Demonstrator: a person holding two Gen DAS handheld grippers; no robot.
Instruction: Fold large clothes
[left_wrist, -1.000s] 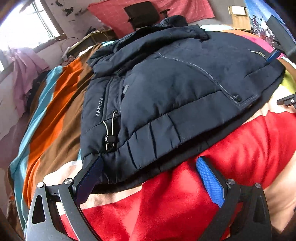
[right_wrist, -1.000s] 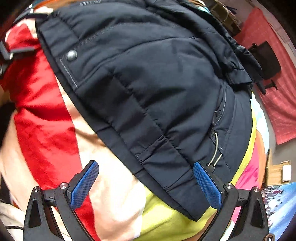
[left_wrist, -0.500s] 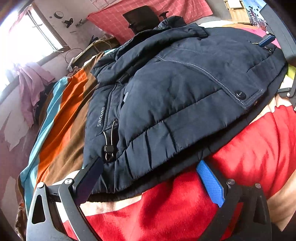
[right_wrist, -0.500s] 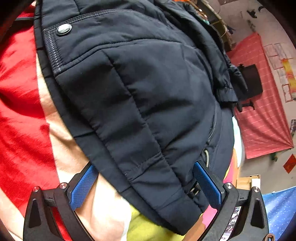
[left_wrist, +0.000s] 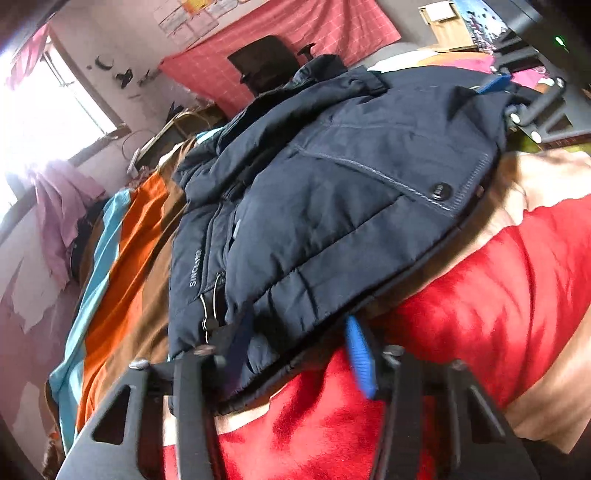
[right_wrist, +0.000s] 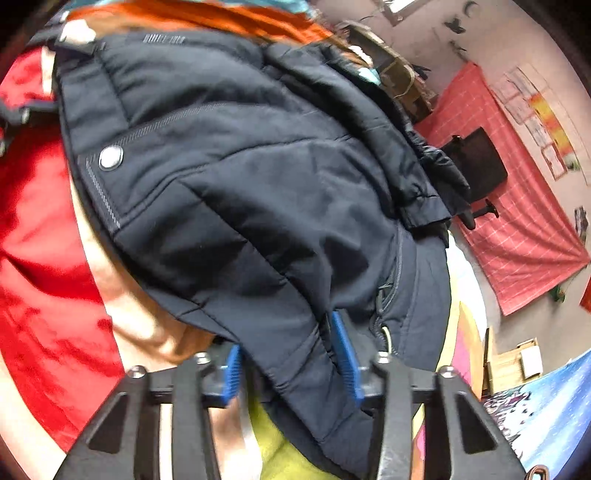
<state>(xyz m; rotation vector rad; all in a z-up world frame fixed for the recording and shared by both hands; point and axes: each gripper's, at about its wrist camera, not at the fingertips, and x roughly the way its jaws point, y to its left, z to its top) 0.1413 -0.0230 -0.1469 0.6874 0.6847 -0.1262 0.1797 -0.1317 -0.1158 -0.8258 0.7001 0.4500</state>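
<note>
A dark navy padded jacket (left_wrist: 332, 192) lies folded on a bed with a striped blanket (left_wrist: 498, 314). My left gripper (left_wrist: 295, 354) is closing on the jacket's near hem, next to a drawcord toggle (left_wrist: 208, 325), with fabric between its blue pads. My right gripper (right_wrist: 291, 369) is likewise closed on the hem at the jacket's other bottom corner (right_wrist: 303, 362); the jacket fills the right wrist view (right_wrist: 258, 184). The right gripper also shows at the far right of the left wrist view (left_wrist: 517, 107).
A black office chair (left_wrist: 266, 62) stands behind the bed before a red checked cloth (left_wrist: 314, 48). A window (left_wrist: 44, 110) and pink hanging clothes (left_wrist: 62, 206) are at the left. A wooden box (right_wrist: 517, 362) sits on the floor at the right.
Both grippers have moved forward onto the jacket's hem and their jaws have narrowed from wide open to gripping the fabric. The hem is bunched between the pads.
</note>
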